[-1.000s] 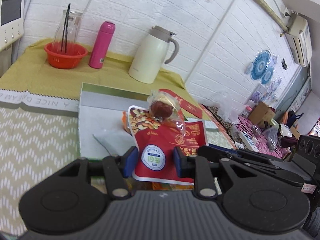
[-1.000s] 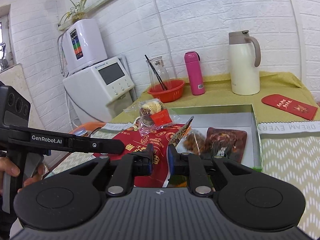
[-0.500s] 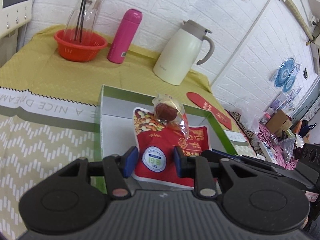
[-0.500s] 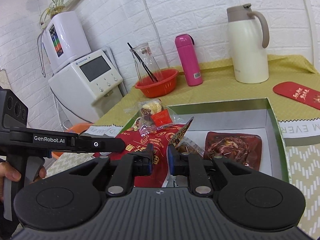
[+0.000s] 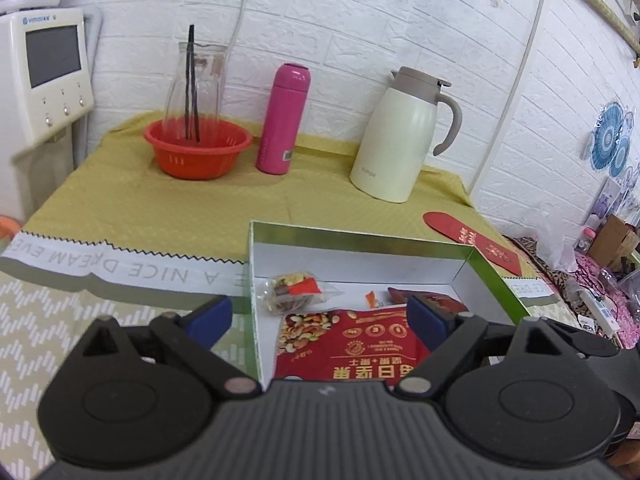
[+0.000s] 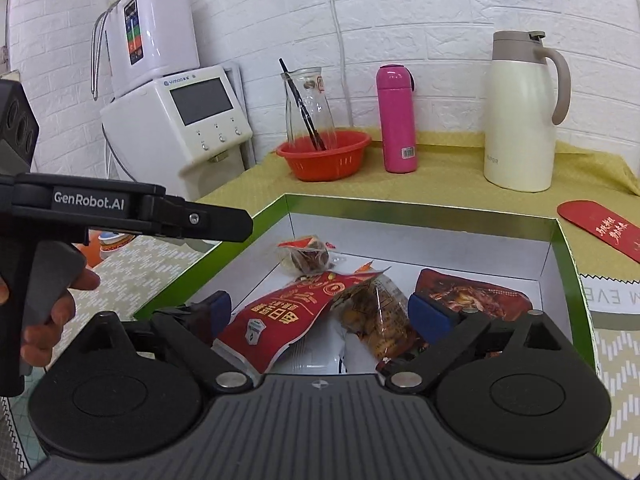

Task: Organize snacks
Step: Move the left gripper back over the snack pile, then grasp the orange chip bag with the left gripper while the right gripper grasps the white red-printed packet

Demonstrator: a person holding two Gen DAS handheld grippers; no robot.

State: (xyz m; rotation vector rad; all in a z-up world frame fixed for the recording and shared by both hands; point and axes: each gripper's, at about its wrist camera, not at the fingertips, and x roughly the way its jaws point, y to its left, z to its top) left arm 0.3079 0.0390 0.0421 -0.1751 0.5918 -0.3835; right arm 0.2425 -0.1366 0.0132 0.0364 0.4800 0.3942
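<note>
Green box [image 6: 562, 248] with four snack packets, one red [image 6: 280, 320]

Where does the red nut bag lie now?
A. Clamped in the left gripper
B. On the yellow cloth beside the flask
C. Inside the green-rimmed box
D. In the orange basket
C: the red nut bag lies on the white floor of the box among other snack packets, with both grippers' jaws spread clear of it.
</note>
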